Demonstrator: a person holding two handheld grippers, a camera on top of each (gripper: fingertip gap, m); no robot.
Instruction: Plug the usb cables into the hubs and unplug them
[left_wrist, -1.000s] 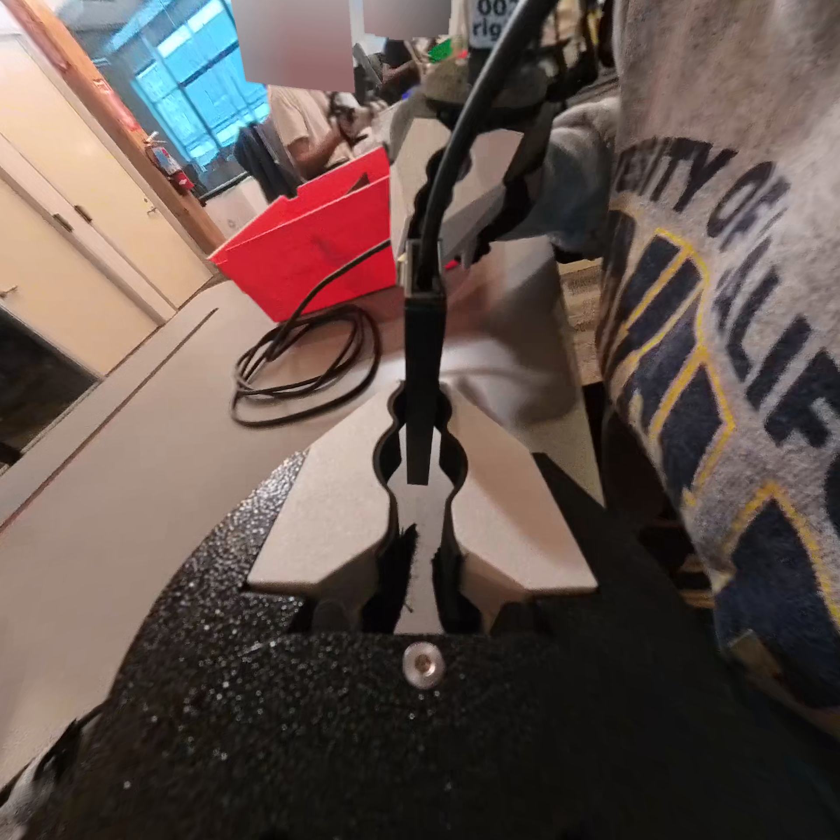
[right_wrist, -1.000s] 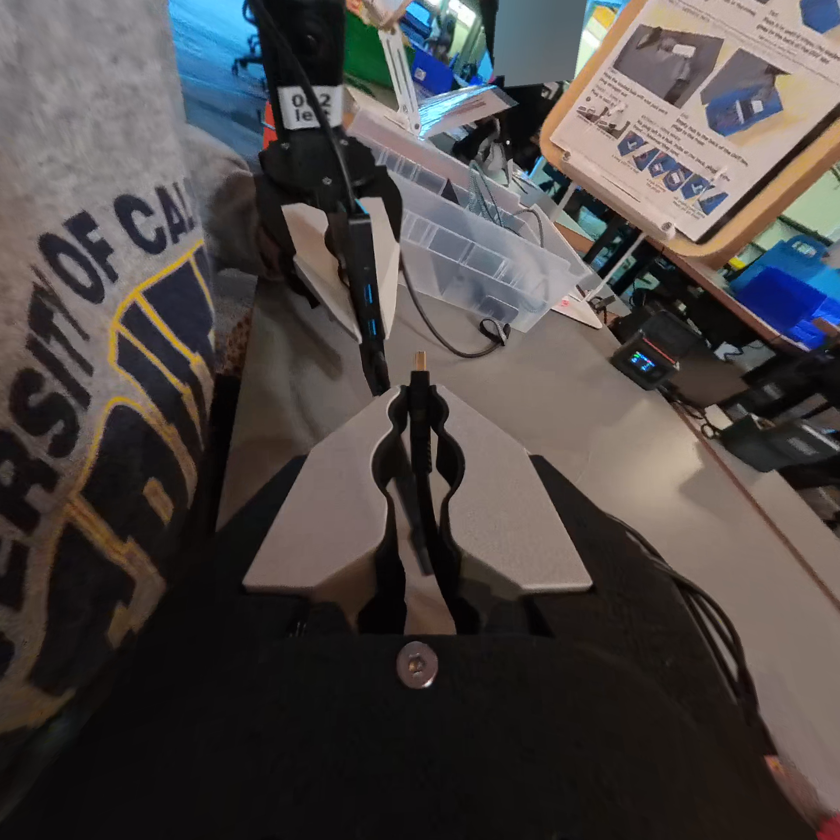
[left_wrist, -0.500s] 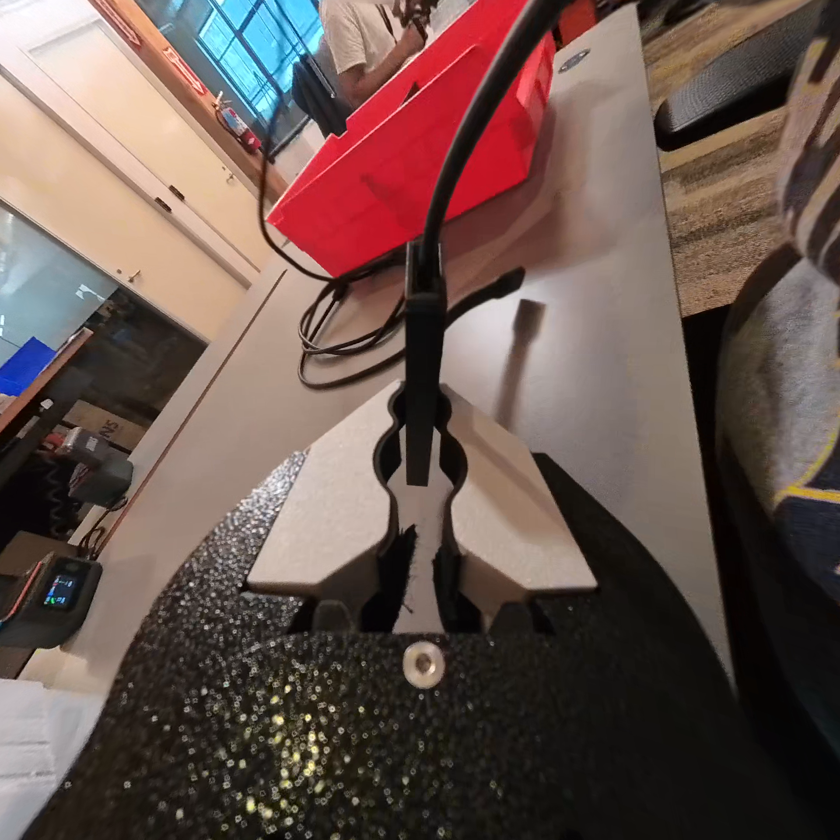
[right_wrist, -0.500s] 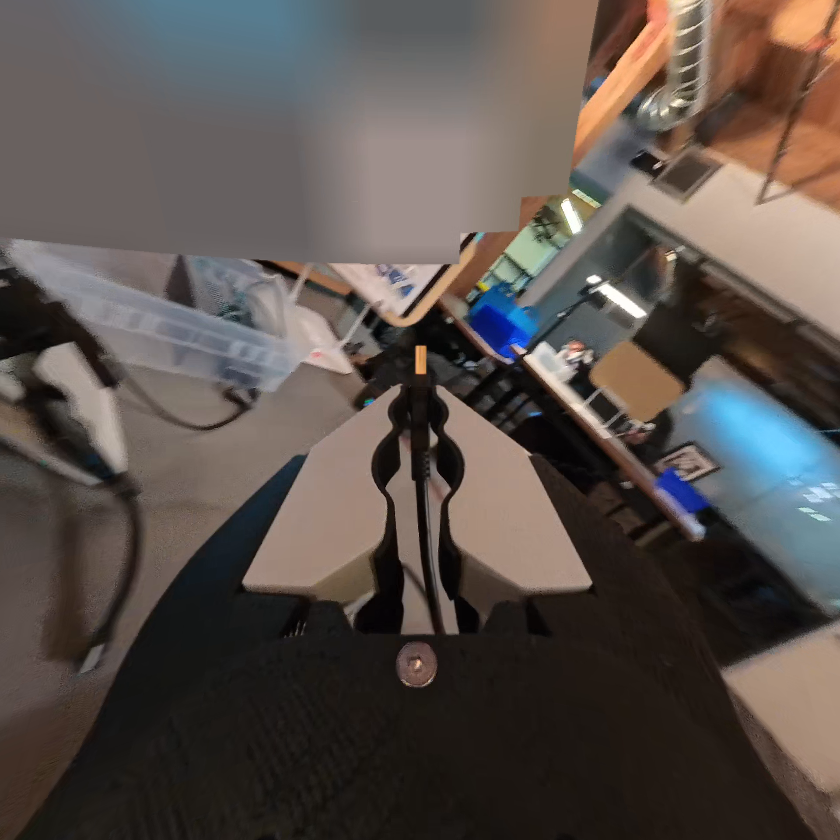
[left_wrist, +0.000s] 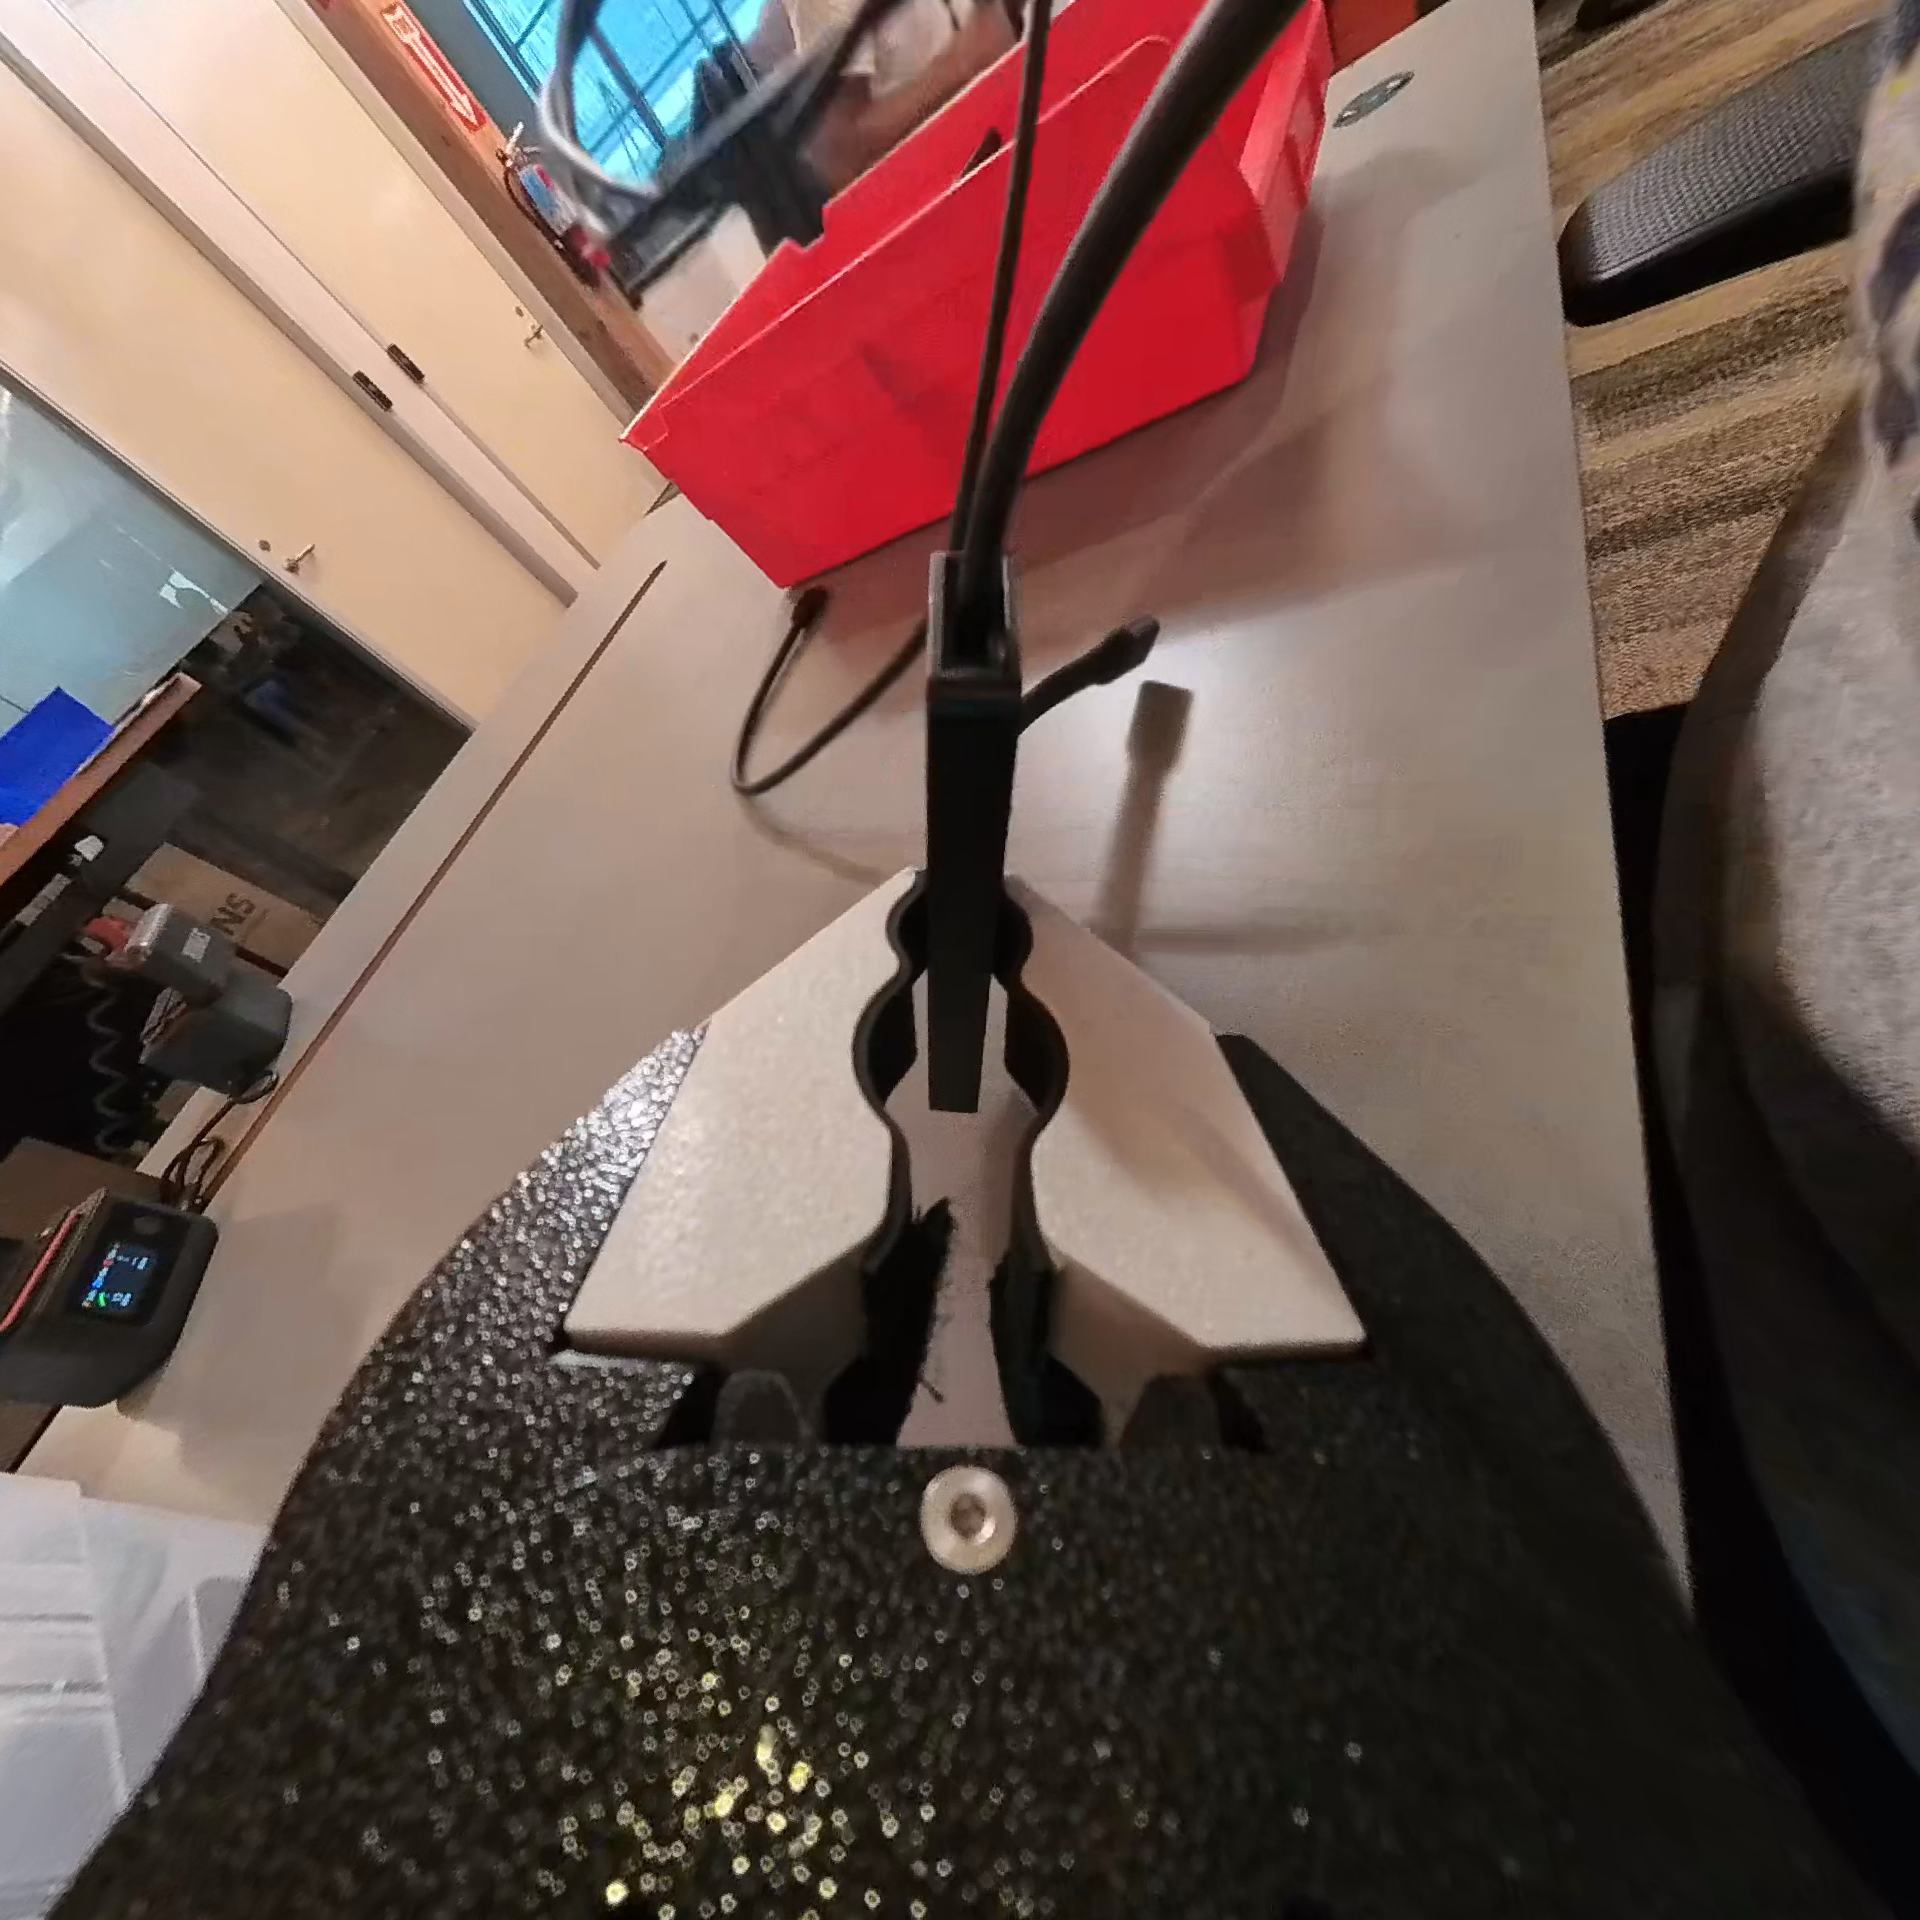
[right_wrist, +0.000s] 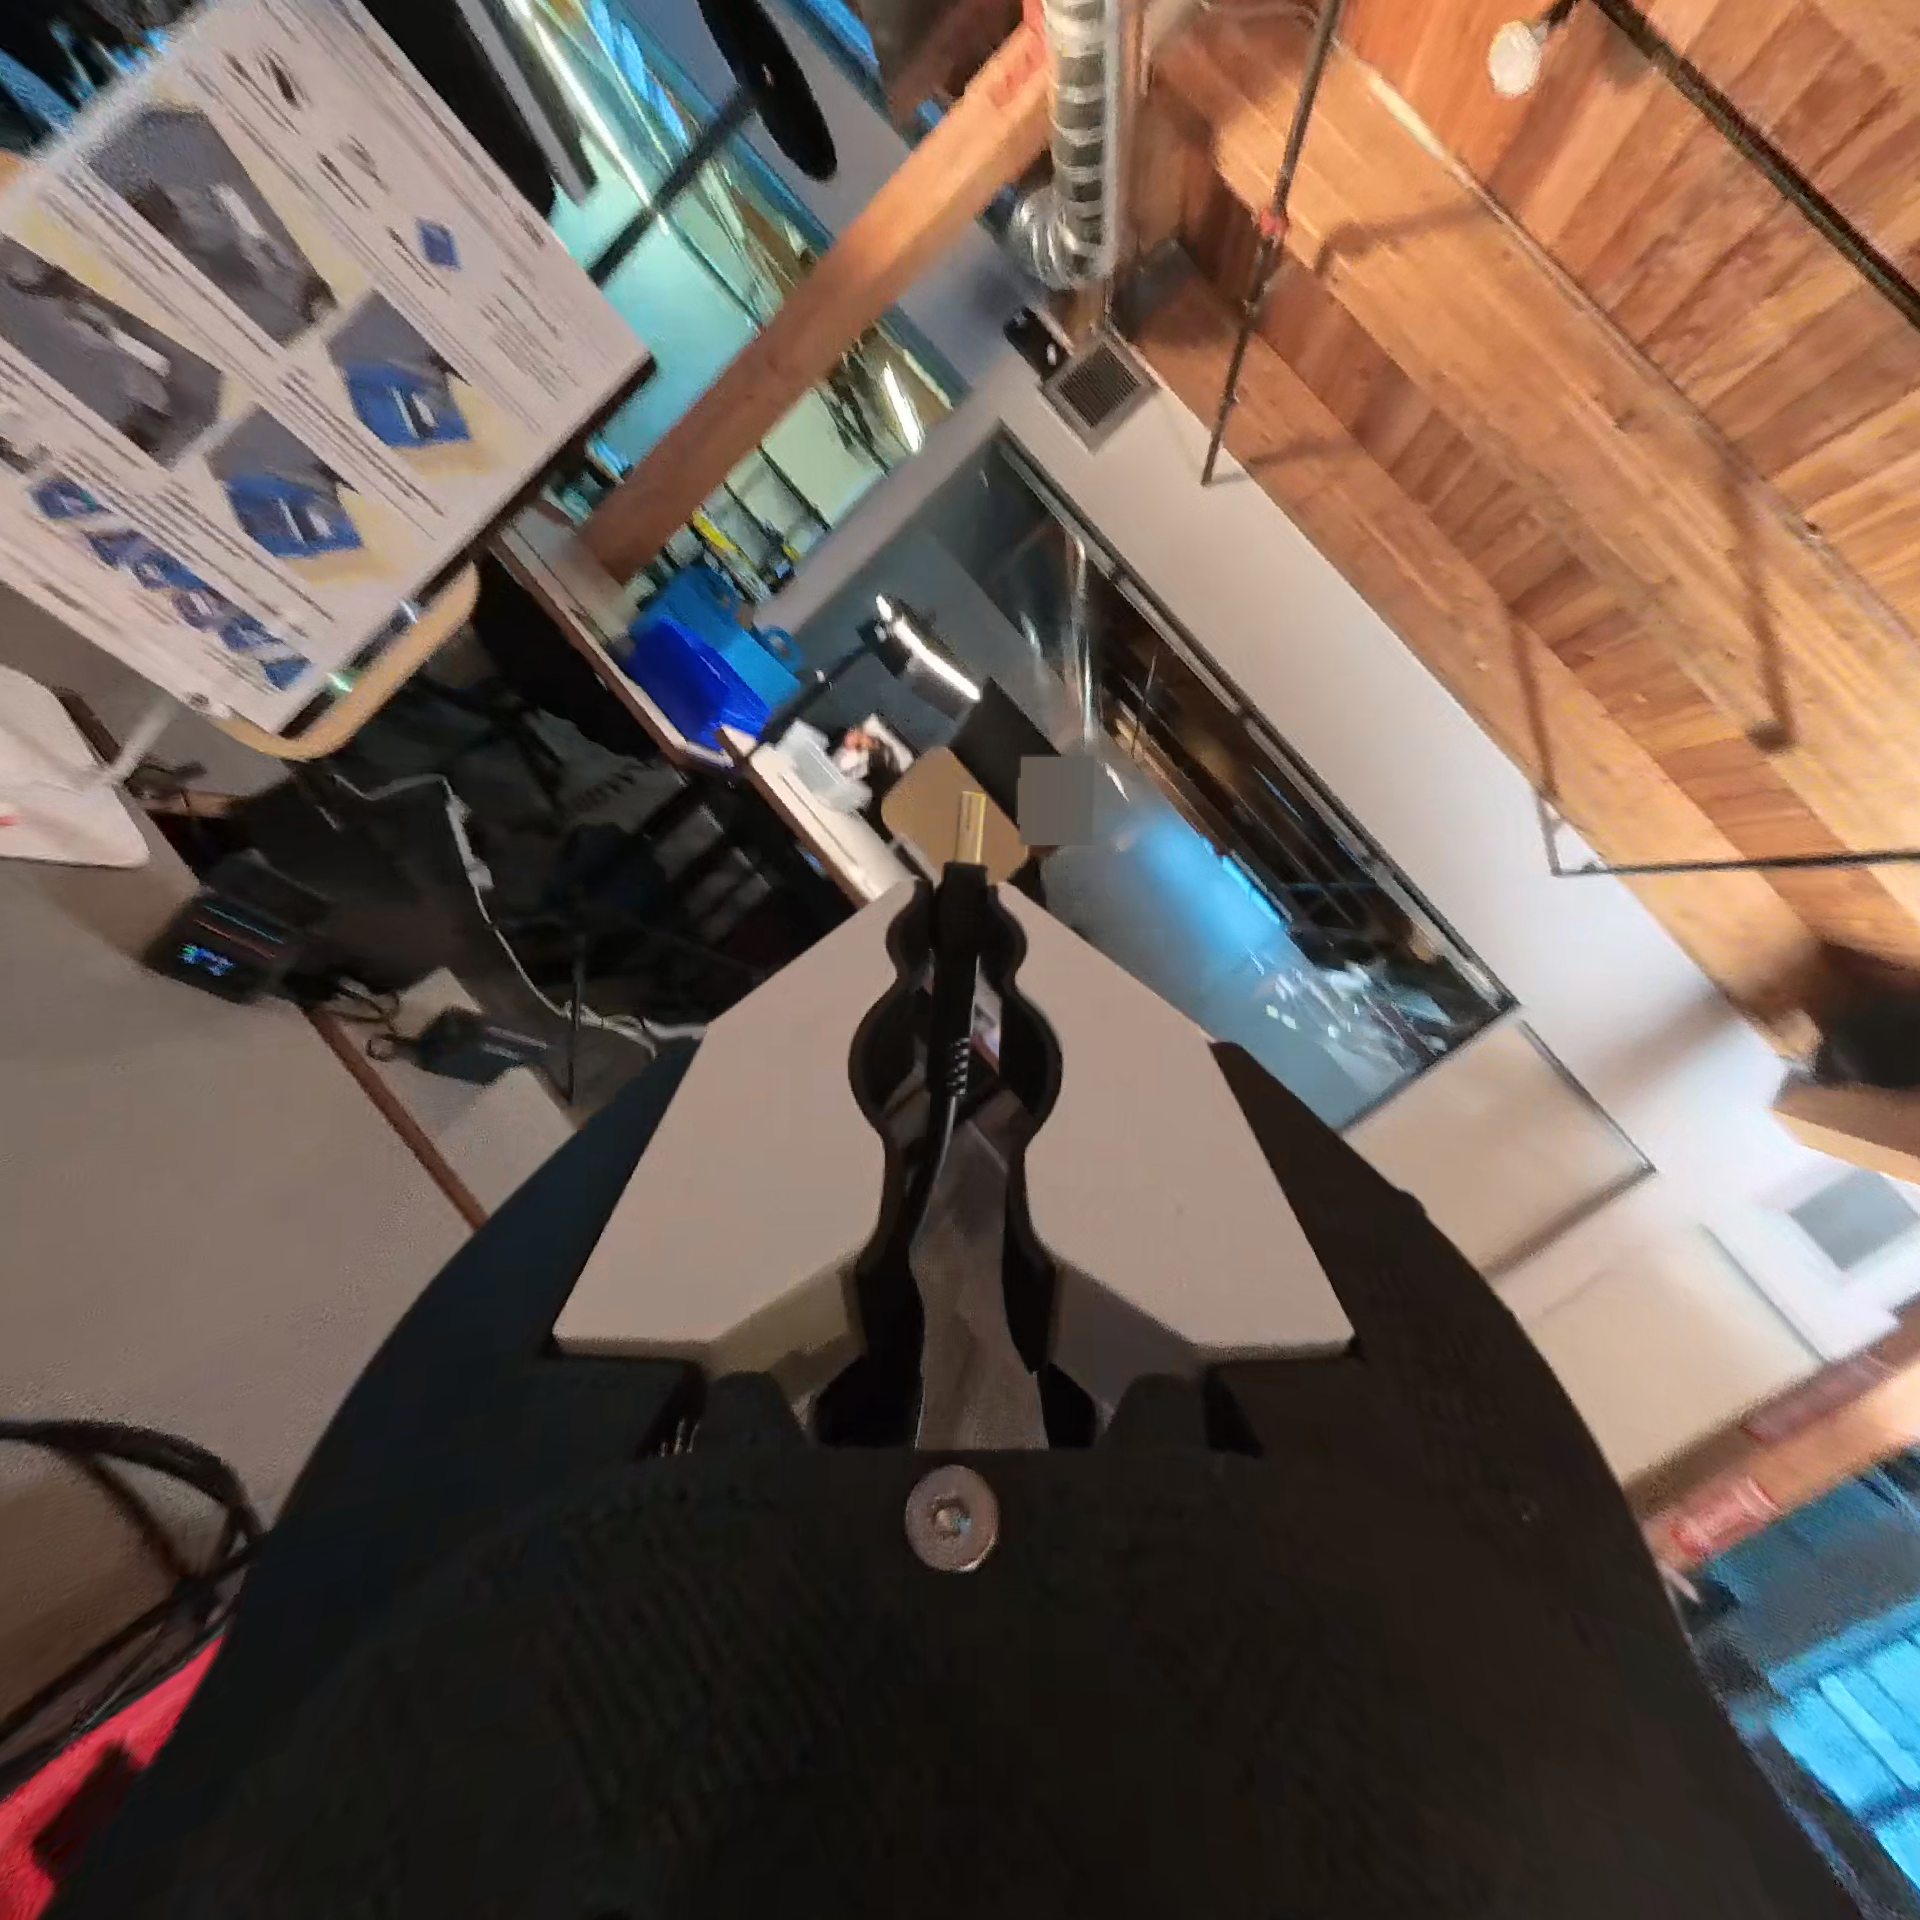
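Observation:
In the left wrist view my left gripper (left_wrist: 966, 894) is shut on a slim black USB hub (left_wrist: 971, 810) that stands edge-on between the jaws, above the grey table (left_wrist: 1351, 883). The hub's thick black cable (left_wrist: 1101, 260) curves up and off the top edge. In the right wrist view my right gripper (right_wrist: 961, 894) is shut on a black USB cable plug (right_wrist: 958, 956). Its gold metal tip (right_wrist: 971, 826) sticks out past the fingertips and points up toward the room. The cable runs back between the jaws. The hub is out of the right wrist view.
A red bin (left_wrist: 987, 312) stands on the table beyond the hub, with a loose black cable (left_wrist: 821, 717) lying before it. A small black device with a lit screen (left_wrist: 114, 1283) sits off the table's left edge. An instruction board (right_wrist: 239, 343) and a table corner (right_wrist: 208, 1122) show at left.
My right gripper has swung up and away from the hub, now facing the room and ceiling. The left gripper has tilted toward the table and the red bin, with the hub still held.

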